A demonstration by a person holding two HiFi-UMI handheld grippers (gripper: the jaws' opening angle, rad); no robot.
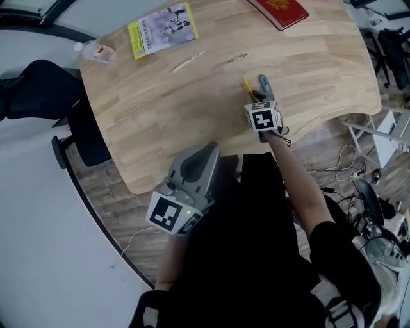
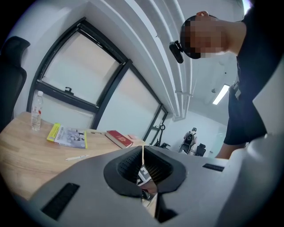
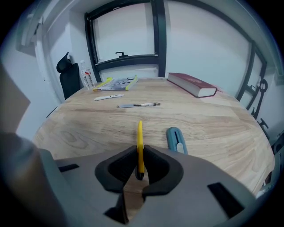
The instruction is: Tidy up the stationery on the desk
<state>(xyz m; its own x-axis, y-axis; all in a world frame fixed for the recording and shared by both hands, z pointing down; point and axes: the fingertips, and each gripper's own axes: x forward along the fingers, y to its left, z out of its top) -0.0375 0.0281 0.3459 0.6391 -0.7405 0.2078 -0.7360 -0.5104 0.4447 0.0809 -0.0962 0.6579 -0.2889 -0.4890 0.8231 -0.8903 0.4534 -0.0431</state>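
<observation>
My right gripper (image 1: 257, 97) (image 3: 140, 163) is shut on a yellow pen (image 3: 140, 142) low over the wooden desk (image 1: 192, 122); the pen (image 1: 246, 86) sticks out ahead of the jaws. A blue-grey utility knife (image 1: 264, 83) (image 3: 176, 140) lies just right of it. Farther back lie a grey pen (image 1: 232, 59) (image 3: 138, 105) and a white pen (image 1: 188, 61) (image 3: 108, 97). My left gripper (image 1: 208, 151) (image 2: 143, 162) hovers at the desk's near edge, jaws shut with nothing between them.
A yellow-edged booklet (image 1: 162, 29) (image 2: 67, 136), a red book (image 1: 280, 9) (image 3: 193, 84) and a water bottle (image 1: 96, 51) (image 2: 36, 116) sit at the far side. A black chair (image 1: 38, 90) stands at the left; cables and gear (image 1: 368, 192) lie on the floor at right.
</observation>
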